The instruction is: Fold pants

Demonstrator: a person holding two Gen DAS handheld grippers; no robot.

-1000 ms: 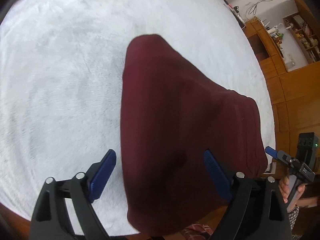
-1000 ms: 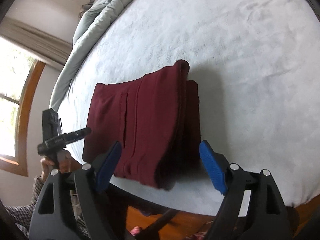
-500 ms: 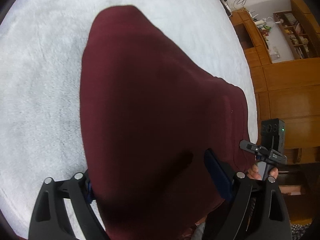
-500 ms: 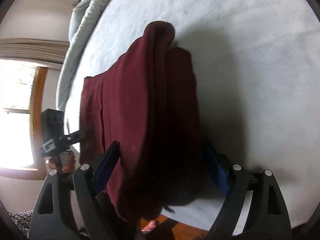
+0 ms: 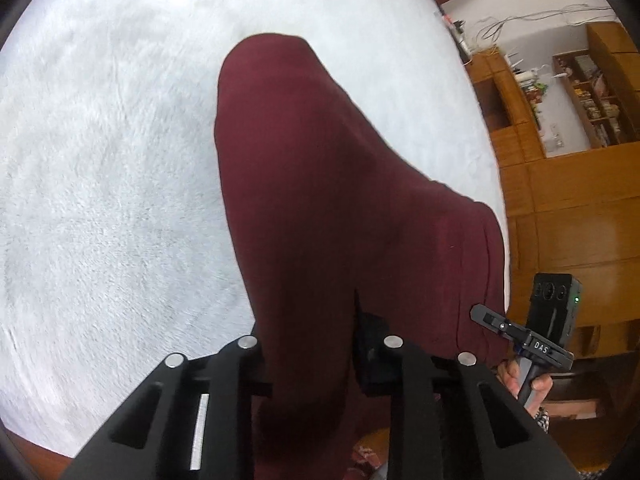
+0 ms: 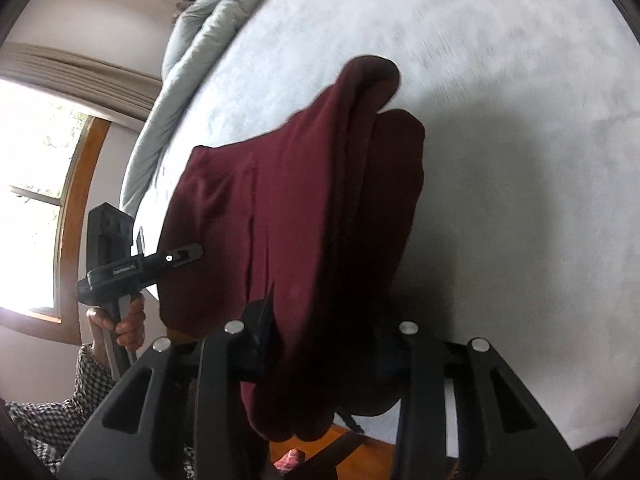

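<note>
Folded maroon pants [image 5: 340, 200] lie near the front edge of a white fluffy bed cover [image 5: 100, 160]. My left gripper [image 5: 308, 344] is closing its jaws, and the near edge of the pants is pinched between them. In the right wrist view the pants [image 6: 300, 208] show as a thick stack, lifted and bunched at the near side. My right gripper [image 6: 324, 344] is also closing, with the folded edge pressed between its fingers. Each view shows the other gripper beside the pants: the right one [image 5: 520, 340] and the left one [image 6: 132, 264], each held by a hand [image 6: 128, 324].
A grey duvet [image 6: 192, 60] is bunched along the far side of the bed [image 6: 520, 120]. A window [image 6: 28, 200] is on the left. Wooden cabinets [image 5: 568, 208] and shelves [image 5: 592, 96] stand to the right. The bed's wooden edge [image 6: 360, 444] is just below the pants.
Both grippers moved in over the near edge of the pants and went from wide open to closed on the fabric. The near edge now sits raised and bunched.
</note>
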